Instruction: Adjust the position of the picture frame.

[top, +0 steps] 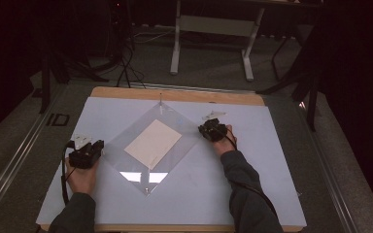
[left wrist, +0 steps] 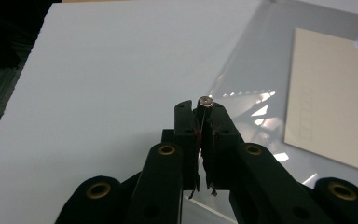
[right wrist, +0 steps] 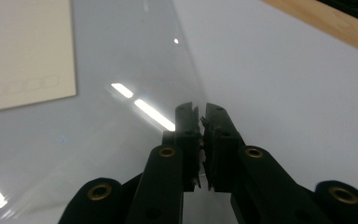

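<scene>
A clear square sheet (top: 184, 138) lies as a diamond on the pale board, with a beige card (top: 153, 143) at its middle. A small metal pin stands at its far corner (top: 161, 103) and another at its near corner (top: 147, 191). My left gripper (top: 101, 145) is at the sheet's left corner. In the left gripper view it (left wrist: 200, 112) is shut on a metal pin (left wrist: 206, 101) beside the sheet (left wrist: 261, 70). My right gripper (top: 201, 130) is at the right corner. Its jaws (right wrist: 198, 114) are shut where the sheet's (right wrist: 121, 60) corner runs in; what lies between them is hidden.
The pale board (top: 252, 160) covers a wooden table, whose edge (top: 175, 94) shows at the back. A white scrap (top: 213, 115) lies just beyond the right gripper. Past the table are dark floor, cables and a white stand (top: 211, 29).
</scene>
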`<state>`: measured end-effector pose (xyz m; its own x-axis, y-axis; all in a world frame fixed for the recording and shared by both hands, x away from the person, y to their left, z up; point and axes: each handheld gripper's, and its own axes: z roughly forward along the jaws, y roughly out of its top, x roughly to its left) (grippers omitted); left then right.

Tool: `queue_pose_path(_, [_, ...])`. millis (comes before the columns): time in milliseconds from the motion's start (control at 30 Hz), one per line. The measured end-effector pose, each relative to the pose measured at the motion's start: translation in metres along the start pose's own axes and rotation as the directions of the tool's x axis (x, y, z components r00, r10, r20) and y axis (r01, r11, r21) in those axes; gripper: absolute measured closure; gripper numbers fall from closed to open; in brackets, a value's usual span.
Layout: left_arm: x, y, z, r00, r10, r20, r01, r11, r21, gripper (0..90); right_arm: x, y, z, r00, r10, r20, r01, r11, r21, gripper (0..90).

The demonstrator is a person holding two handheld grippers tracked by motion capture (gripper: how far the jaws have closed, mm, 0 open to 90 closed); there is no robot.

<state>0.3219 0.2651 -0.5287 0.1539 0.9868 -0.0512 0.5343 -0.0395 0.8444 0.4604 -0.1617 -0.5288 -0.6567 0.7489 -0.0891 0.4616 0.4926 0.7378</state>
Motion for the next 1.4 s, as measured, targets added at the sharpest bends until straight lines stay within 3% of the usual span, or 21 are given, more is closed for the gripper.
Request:
queue_pose_path(333, [-0.013,0.026,0.036,0.9999,0.016,-0.006,-0.016,0.9994,0.029,85.4,0.012,-0.05,-0.05,0.9999,-0.006,-0.012,0.006,0.999,-0.05,85.0])
queue_pose_path(400, [-0.013,0.026,0.036,0.9999,0.016,-0.006,-0.016,0.9994,0.029,85.5,0.014,-0.056,-0.055,0.9999,-0.013,-0.008,0.012,0.998,-0.056,85.0])
queue_pose_path(433, [-0.02,0.036,0.048,0.9995,0.03,0.004,-0.03,0.9987,0.04,85.5,0.017,-0.065,-0.066,0.9999,-0.004,-0.011,0.003,0.998,-0.062,85.0])
queue_pose_path(600, [-0.03,0.048,0.065,0.9982,0.053,0.03,-0.055,0.9966,0.061,85.5,0.031,-0.091,-0.093,0.9997,0.005,-0.022,-0.007,0.997,-0.083,85.0])
queue_pose_path(800, [-0.052,0.068,0.093,0.995,0.075,0.066,-0.08,0.9933,0.083,85.4,0.053,-0.112,-0.12,0.9991,-0.031,-0.03,0.029,0.997,-0.072,84.9])
queue_pose_path(1000, [-0.066,0.077,0.105,0.9916,0.099,0.083,-0.107,0.9889,0.103,85.4,0.065,-0.121,-0.135,0.9961,-0.063,-0.063,0.059,0.997,-0.055,84.8])
queue_pose_path(1200, [-0.071,0.078,0.107,0.9903,0.103,0.093,-0.112,0.9888,0.099,85.4,0.068,-0.125,-0.142,0.9938,-0.061,-0.093,0.057,0.997,-0.048,84.5])
queue_pose_path(1400, [-0.072,0.076,0.106,0.9913,0.091,0.095,-0.1,0.9906,0.093,85.3,0.063,-0.121,-0.145,0.9933,-0.061,-0.099,0.052,0.995,-0.09,77.3])
